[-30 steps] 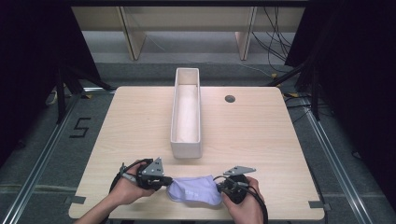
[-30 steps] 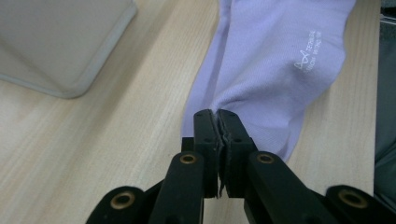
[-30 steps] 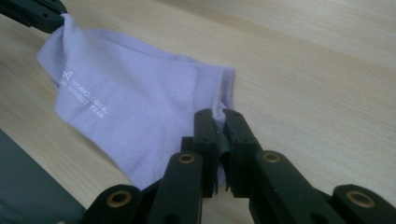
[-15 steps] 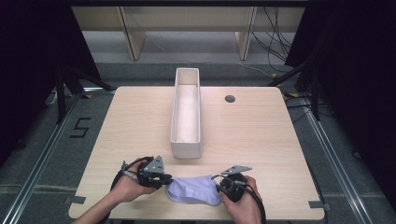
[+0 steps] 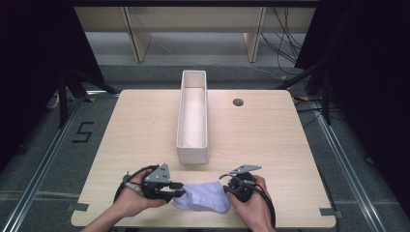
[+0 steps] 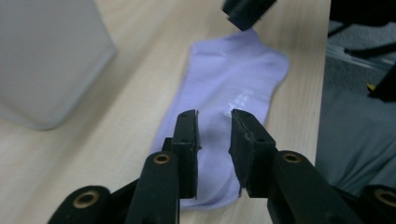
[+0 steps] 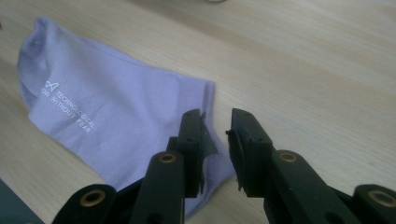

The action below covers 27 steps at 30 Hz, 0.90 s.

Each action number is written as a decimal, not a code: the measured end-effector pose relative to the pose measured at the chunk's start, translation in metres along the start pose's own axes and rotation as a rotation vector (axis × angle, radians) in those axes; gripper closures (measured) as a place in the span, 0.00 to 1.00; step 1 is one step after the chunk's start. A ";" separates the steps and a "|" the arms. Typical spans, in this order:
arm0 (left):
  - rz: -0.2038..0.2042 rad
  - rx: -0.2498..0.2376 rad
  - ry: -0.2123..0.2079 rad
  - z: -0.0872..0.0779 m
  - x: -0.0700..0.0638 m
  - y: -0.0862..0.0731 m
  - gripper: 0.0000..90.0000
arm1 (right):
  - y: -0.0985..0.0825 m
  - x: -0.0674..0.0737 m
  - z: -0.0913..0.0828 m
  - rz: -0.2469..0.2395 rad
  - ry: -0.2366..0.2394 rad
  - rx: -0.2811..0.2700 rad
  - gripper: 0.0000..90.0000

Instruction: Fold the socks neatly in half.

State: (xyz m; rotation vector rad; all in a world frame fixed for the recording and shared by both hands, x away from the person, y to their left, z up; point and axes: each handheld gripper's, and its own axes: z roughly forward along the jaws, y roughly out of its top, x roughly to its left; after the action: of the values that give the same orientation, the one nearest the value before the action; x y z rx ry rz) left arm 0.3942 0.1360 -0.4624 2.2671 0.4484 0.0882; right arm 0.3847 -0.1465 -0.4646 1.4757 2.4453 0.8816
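Sock (image 5: 203,197) lies flat on the table (image 5: 270,140) near the bin (image 5: 193,150); left claw (image 5: 180,189) and right claw (image 5: 226,186), both just spread, flank it, released.

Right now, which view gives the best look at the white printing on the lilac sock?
The right gripper view: the sock lies flat and close, its white printed lettering sharp. In the left gripper view the sock shows lengthwise past the open jaws, the print just a pale streak. The high view shows the whole sock, too small for print.
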 end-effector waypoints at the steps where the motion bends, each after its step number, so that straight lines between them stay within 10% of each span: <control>1: 0.002 0.027 -0.002 0.005 0.000 -0.003 0.81 | 0.000 0.000 0.001 -0.010 0.006 0.006 0.81; 17: 0.118 0.114 0.012 0.015 -0.013 -0.010 0.63 | 0.001 -0.008 0.009 -0.003 0.043 0.043 0.91; 27: 0.132 0.172 0.031 0.023 -0.006 -0.017 0.80 | 0.000 -0.009 0.013 -0.001 0.040 0.058 0.97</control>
State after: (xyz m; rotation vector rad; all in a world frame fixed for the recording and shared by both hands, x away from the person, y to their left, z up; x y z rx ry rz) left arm 0.3882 0.1278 -0.4895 2.4667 0.3325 0.1579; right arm 0.3945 -0.1485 -0.4772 1.4902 2.5210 0.8550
